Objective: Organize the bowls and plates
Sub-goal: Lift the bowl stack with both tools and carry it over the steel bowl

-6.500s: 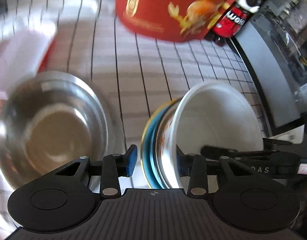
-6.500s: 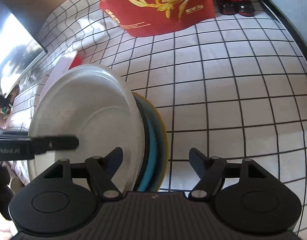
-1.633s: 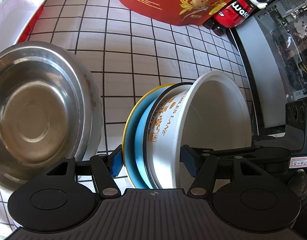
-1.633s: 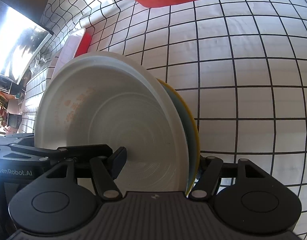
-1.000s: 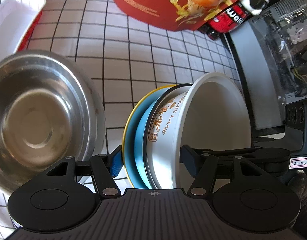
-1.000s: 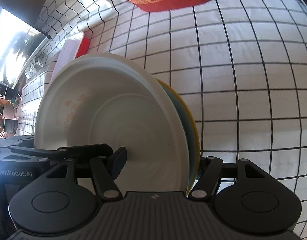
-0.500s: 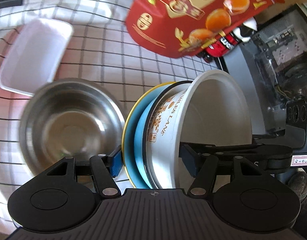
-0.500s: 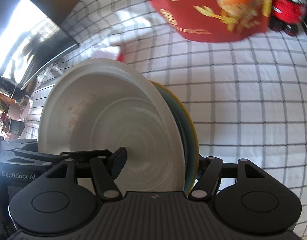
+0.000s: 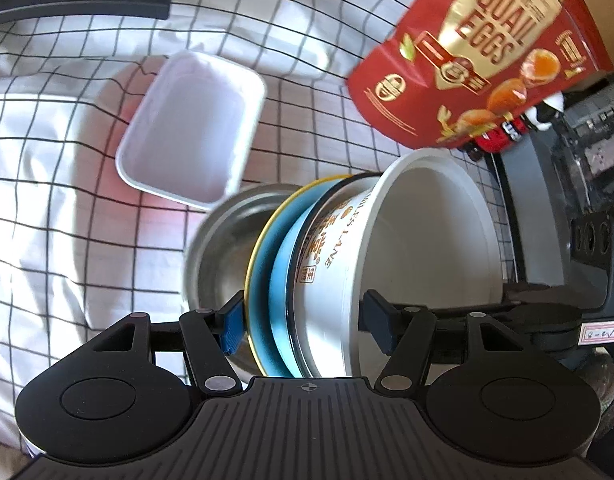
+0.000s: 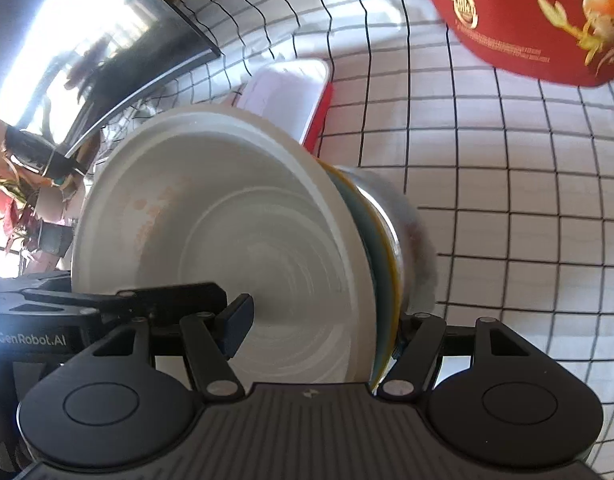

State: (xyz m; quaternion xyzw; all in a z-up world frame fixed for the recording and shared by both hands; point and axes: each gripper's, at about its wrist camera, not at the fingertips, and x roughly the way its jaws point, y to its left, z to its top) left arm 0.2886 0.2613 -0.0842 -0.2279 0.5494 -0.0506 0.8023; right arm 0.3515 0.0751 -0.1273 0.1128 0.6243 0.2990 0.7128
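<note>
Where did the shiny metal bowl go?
In the left wrist view the metal bowl sits on the checked cloth just behind the held stack of dishes, with the white tray beyond it.

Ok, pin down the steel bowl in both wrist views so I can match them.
Left wrist: steel bowl at centre-left, behind the held stack's yellow plate.
Right wrist: steel bowl, blurred, right of centre behind that stack.
Shared landmark: white rectangular tray.

Your wrist cameras look steeply down, close over the tabletop. Both share the white bowl from opposite sides.
</note>
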